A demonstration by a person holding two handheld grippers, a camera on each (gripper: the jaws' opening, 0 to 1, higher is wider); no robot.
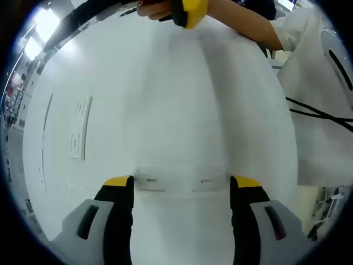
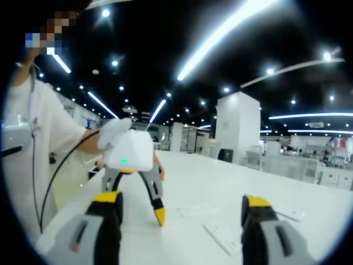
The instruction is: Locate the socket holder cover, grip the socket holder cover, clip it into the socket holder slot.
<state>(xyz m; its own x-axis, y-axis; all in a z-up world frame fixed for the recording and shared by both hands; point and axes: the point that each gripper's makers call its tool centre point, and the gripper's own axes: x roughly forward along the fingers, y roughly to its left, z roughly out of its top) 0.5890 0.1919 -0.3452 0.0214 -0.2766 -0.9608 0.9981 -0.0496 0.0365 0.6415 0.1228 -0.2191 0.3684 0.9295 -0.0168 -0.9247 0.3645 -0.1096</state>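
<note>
The white socket holder cover (image 1: 179,182) lies flat on the white table (image 1: 182,99) in the left gripper view. It spans the gap between my left gripper's (image 1: 182,183) yellow-tipped jaws, and both of its ends meet them. In the right gripper view the left gripper (image 2: 138,208) stands tips-down on the table, held by a hand. My right gripper (image 2: 182,200) hovers above the table, open, with nothing between its jaws. Its yellow tip (image 1: 187,15) shows at the far edge of the table in the left gripper view.
Flat white strips (image 1: 83,127) lie on the table to the left. More white parts (image 2: 223,237) lie ahead of the right gripper, with another part (image 2: 196,210) beyond. A person in a white shirt (image 1: 320,110) stands at the table's edge with black cables (image 1: 320,115).
</note>
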